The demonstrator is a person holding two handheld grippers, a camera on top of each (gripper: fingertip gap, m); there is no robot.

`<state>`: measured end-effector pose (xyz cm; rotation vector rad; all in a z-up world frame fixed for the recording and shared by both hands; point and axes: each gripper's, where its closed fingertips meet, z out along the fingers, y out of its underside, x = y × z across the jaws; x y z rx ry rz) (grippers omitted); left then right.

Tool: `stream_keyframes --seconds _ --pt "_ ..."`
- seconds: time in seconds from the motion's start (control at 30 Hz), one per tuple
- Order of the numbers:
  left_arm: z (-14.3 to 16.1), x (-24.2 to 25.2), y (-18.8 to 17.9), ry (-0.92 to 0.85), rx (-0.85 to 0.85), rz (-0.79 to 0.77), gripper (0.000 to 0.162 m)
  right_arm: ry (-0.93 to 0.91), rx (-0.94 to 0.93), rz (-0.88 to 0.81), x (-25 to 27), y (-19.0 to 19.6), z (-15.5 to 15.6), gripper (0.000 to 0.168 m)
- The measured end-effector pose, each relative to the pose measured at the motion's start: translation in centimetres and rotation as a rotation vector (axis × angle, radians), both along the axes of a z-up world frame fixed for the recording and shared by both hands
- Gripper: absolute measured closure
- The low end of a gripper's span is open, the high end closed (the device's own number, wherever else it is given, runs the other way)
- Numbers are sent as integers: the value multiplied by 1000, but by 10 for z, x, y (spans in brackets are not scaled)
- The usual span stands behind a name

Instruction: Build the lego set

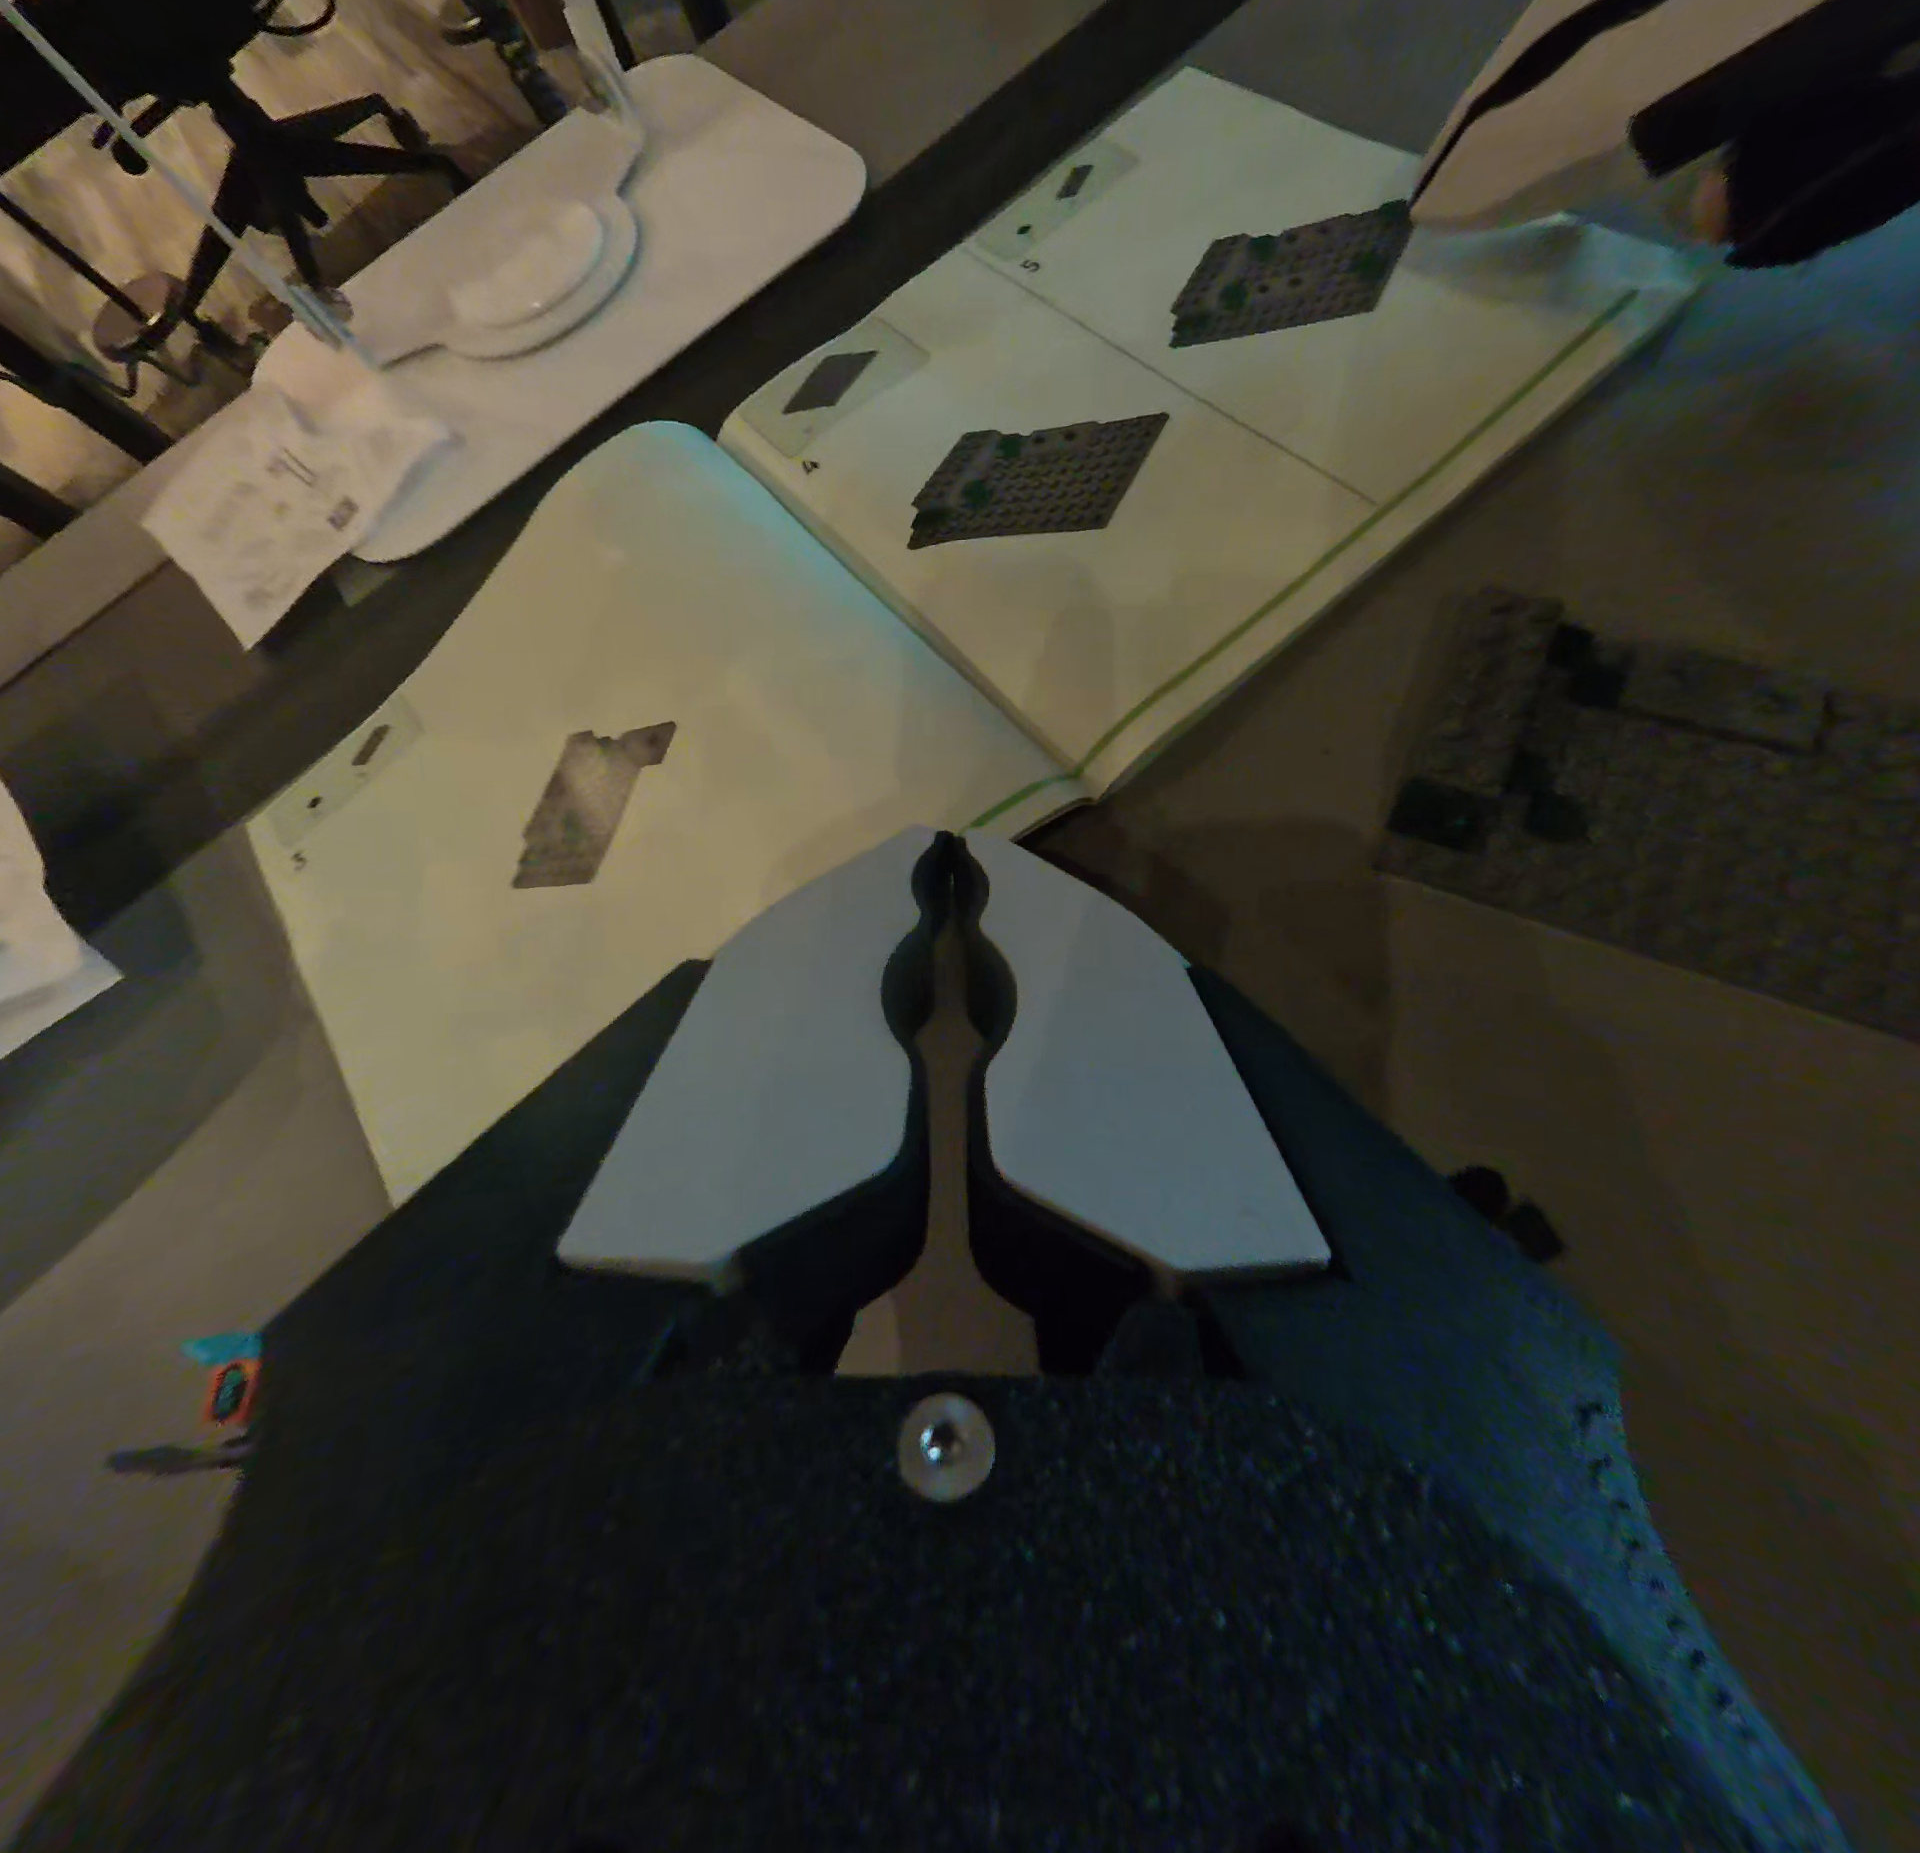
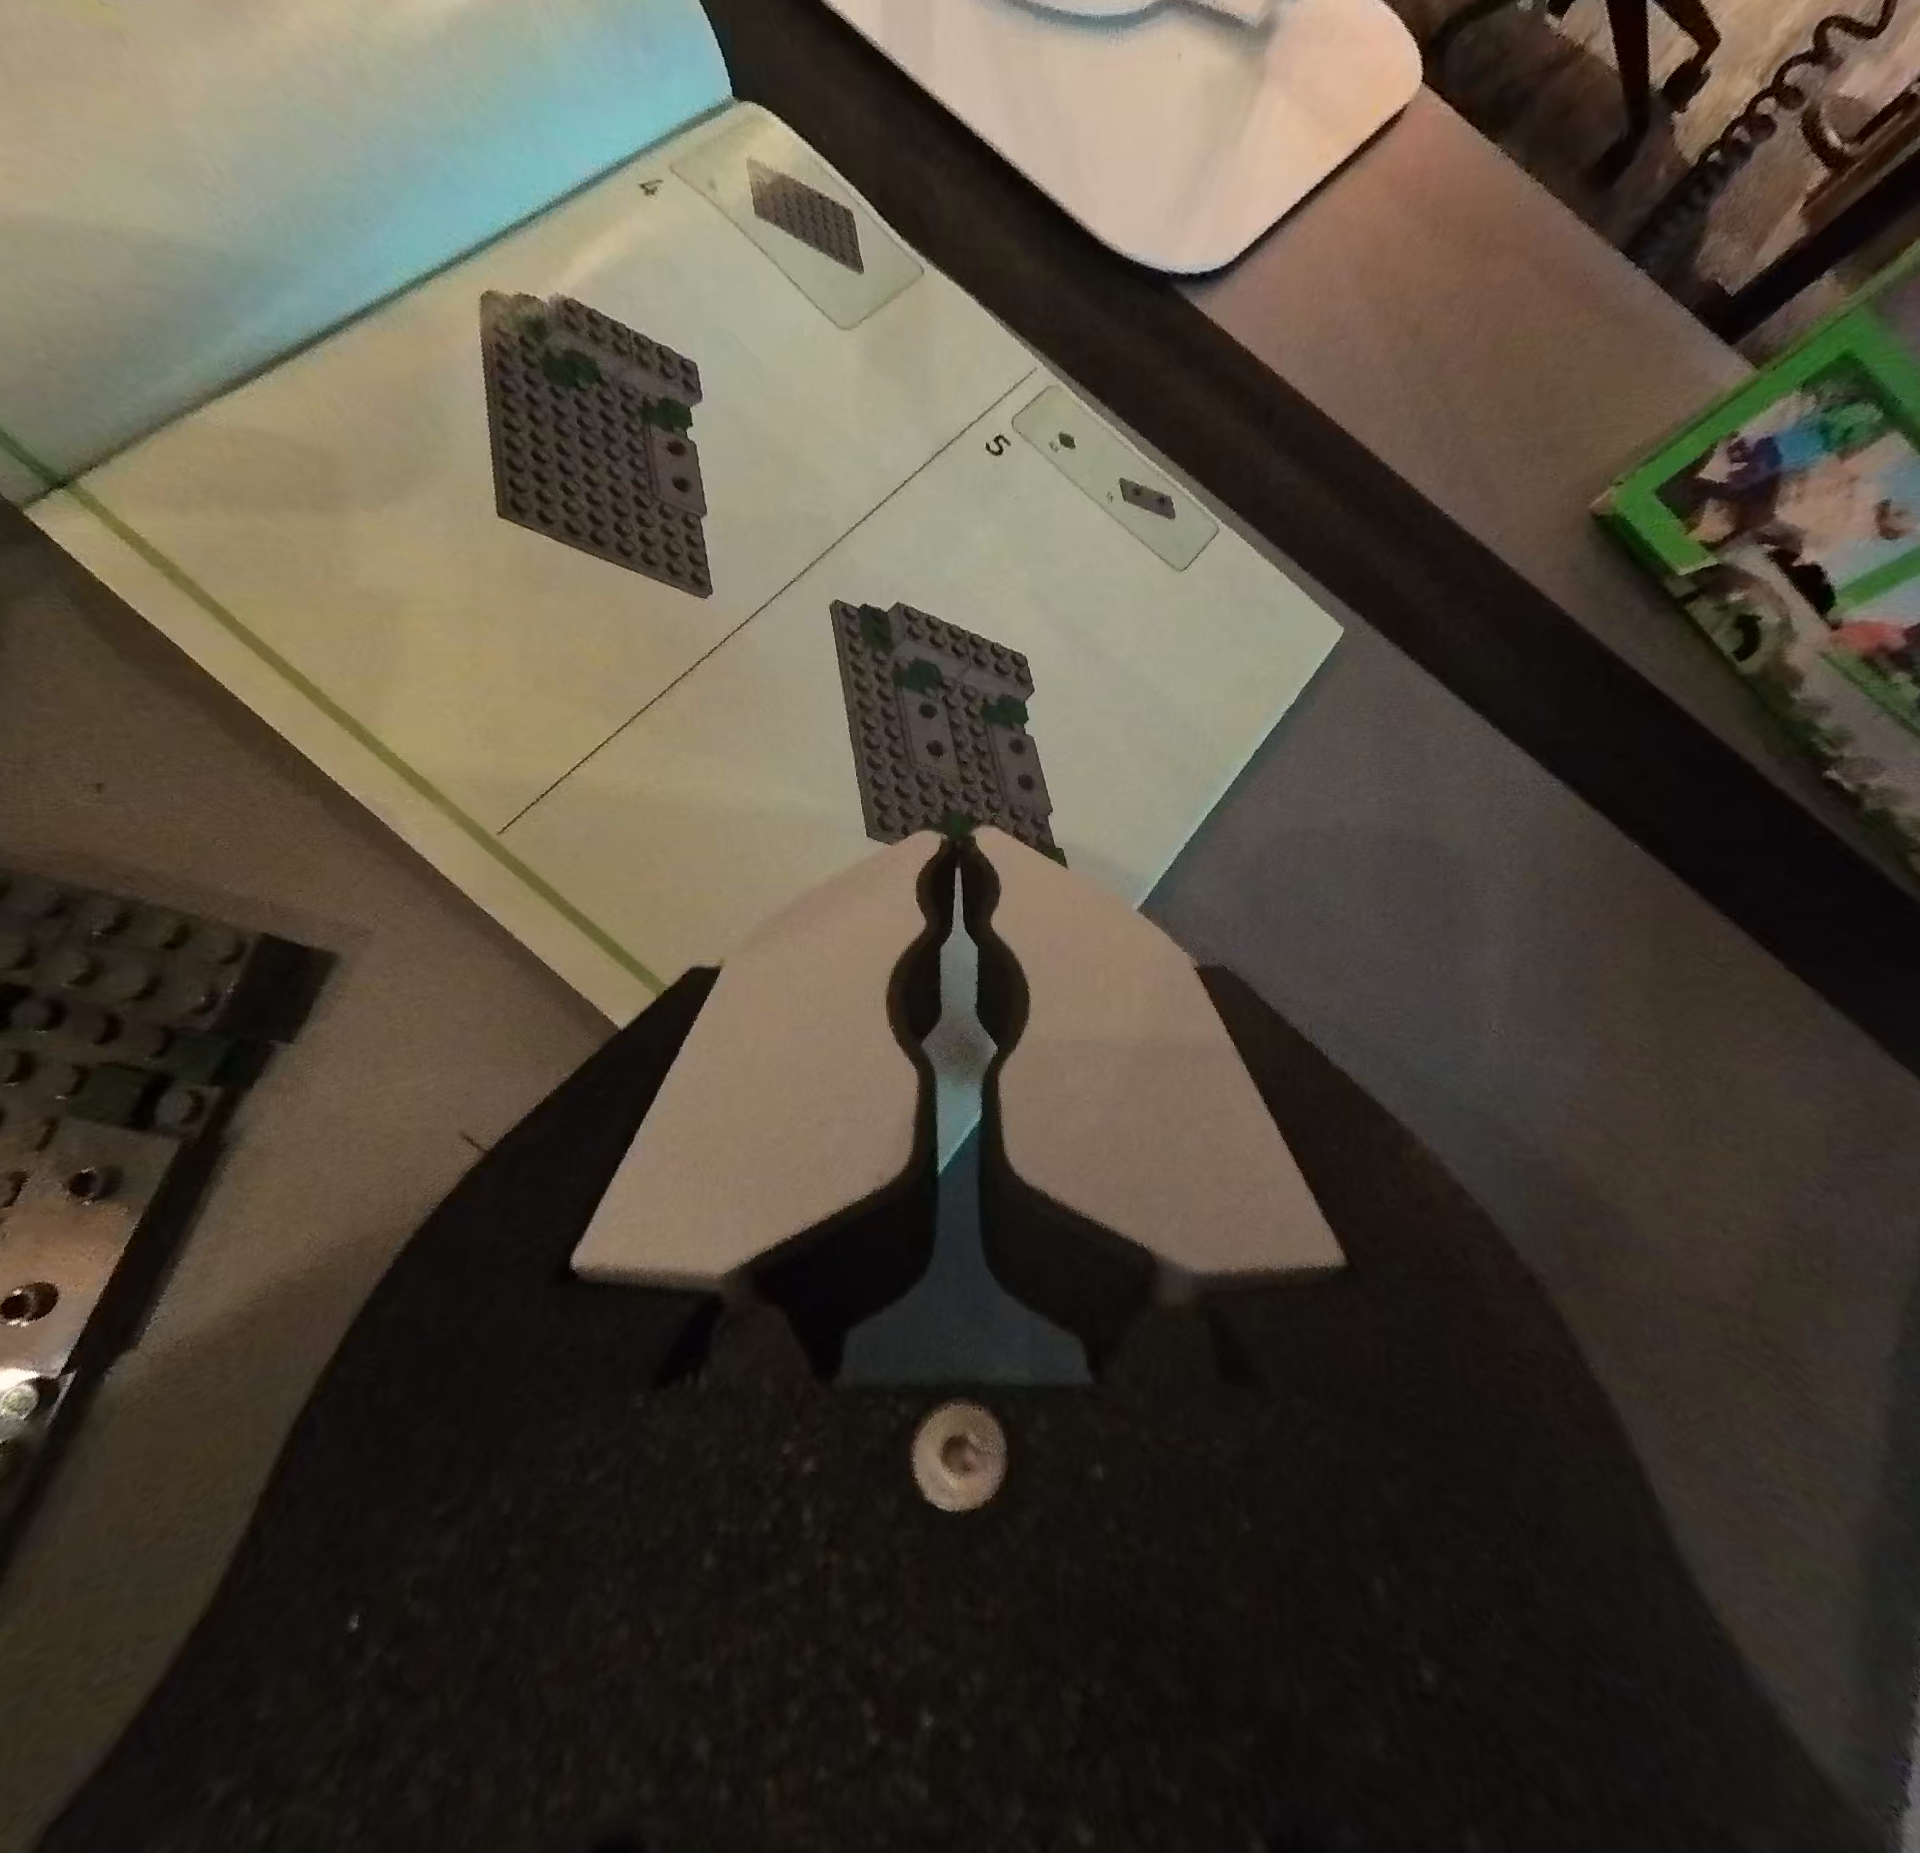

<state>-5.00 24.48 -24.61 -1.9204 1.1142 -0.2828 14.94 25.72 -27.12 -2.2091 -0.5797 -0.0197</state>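
With both my left gripper (image 1: 948, 847) and right gripper (image 2: 957, 849) pressed together and empty over the open white instruction booklet (image 1: 1039, 598), the grey studded lego baseplate (image 1: 1662, 764) lay beside it, and I risked snagging a page.

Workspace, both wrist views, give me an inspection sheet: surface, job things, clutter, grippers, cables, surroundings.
Surface: grey table, dimly lit.
Job's things: open instruction booklet, one page curled up; partly built grey baseplate with dark green pieces beside it; green-framed set box at the far edge.
Clutter: white tray; printed paper sheet.
Grippers: left gripper shut, empty, over the booklet's corner; right gripper shut, its tip at the booklet's lower drawing.
Cables: coiled dark cable beyond the table.
Surroundings: chair base on the floor.
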Motion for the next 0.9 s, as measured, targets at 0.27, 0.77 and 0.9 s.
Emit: stream_keyframes --seconds 0.27,0.77,0.9 --pt "6 8 -8 -2 21 -36 162 -13 -1 6 -4 0 -1 167" --pt "4 8 -9 6 20 -39 162 -5 -24 -89 1 3 -4 168" --pt "5 11 -11 2 21 -48 162 17 -12 -140 -2 12 4 168"
